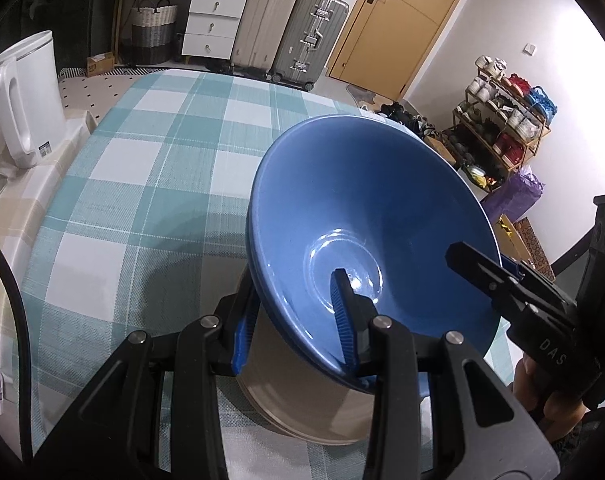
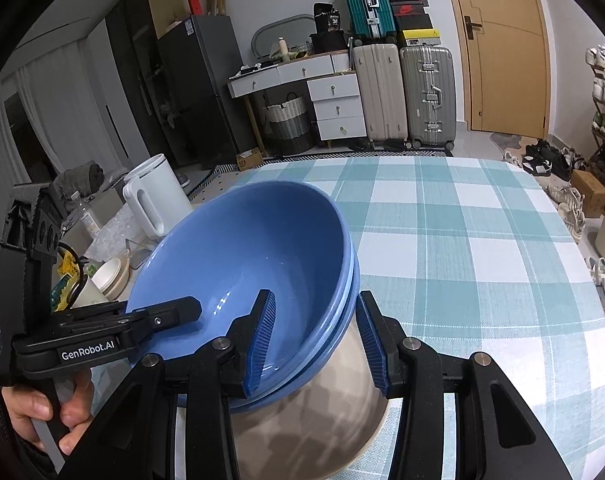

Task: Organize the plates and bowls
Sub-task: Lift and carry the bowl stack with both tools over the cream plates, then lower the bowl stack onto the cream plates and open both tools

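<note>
Two nested blue bowls [image 1: 366,208] [image 2: 238,248] are held between both grippers, directly over a stack of beige plates [image 1: 302,404] [image 2: 322,420] on the checked tablecloth. Whether the bowls touch the plates is hidden. My left gripper [image 1: 292,320] is shut on the near rim in the left wrist view, one blue pad inside the bowl and one outside. My right gripper [image 2: 316,340] grips the opposite rim the same way. Each gripper also shows in the other's view: the right gripper [image 1: 502,280] and the left gripper [image 2: 162,316], held by a hand [image 2: 34,412].
The teal and white checked table [image 1: 142,168] [image 2: 482,248] stretches beyond the bowls. A white kettle [image 1: 26,100] [image 2: 154,200] stands off its left side, with a cup and small bowl [image 2: 110,276] nearby. Suitcases, drawers and a shoe rack [image 1: 502,128] lie past the table.
</note>
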`<state>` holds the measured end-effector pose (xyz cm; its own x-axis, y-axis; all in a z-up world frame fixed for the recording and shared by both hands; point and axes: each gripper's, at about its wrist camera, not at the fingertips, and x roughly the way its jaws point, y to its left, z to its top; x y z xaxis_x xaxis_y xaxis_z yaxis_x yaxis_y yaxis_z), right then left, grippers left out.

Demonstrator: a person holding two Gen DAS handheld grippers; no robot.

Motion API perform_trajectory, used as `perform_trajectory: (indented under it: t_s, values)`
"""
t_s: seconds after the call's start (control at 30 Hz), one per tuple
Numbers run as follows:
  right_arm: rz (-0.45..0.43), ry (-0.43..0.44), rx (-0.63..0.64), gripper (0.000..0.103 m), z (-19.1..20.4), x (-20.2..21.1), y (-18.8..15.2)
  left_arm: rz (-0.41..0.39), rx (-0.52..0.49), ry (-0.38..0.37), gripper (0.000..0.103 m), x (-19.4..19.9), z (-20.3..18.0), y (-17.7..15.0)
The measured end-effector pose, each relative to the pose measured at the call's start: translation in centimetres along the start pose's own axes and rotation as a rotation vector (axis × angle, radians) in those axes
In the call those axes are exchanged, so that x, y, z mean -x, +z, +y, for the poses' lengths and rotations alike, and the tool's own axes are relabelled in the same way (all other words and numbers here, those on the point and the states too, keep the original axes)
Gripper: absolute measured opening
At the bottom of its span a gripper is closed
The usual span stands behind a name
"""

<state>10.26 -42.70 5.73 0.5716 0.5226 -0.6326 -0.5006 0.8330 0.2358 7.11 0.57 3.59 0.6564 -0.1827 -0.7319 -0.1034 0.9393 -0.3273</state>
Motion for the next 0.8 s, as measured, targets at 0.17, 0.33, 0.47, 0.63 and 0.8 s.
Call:
perform_trajectory:
  t_s: [0.17, 0.33, 0.47, 0.63, 0.8]
  values:
    - [0.007, -0.01, -0.005, 0.044, -0.4, -0.5, -0.2, 0.006, -0.009, 0.002, 0.032, -1.1, -0.1, 0.1]
    - [0.002, -0.013, -0.018, 0.044, -0.9, -0.4, -0.2, 0.001, -0.023, -0.006, 0.032, -1.9, -0.5, 0.3]
    - [0.001, -0.023, -0.02, 0.044, -1.3, -0.4, -0.4, -0.005, -0.037, -0.006, 0.033, -2.1, -0.6, 0.3]
    - [0.009, -0.022, 0.006, 0.045, -1.2, -0.5, -0.3, -0.024, -0.062, 0.0, 0.047, -1.7, -0.2, 0.5]
    - [-0.008, -0.041, 0.068, 0.073, -1.2, -0.1, -0.4, -0.117, -0.117, 0.056, 0.081, 0.0, 0.4, 0.5]
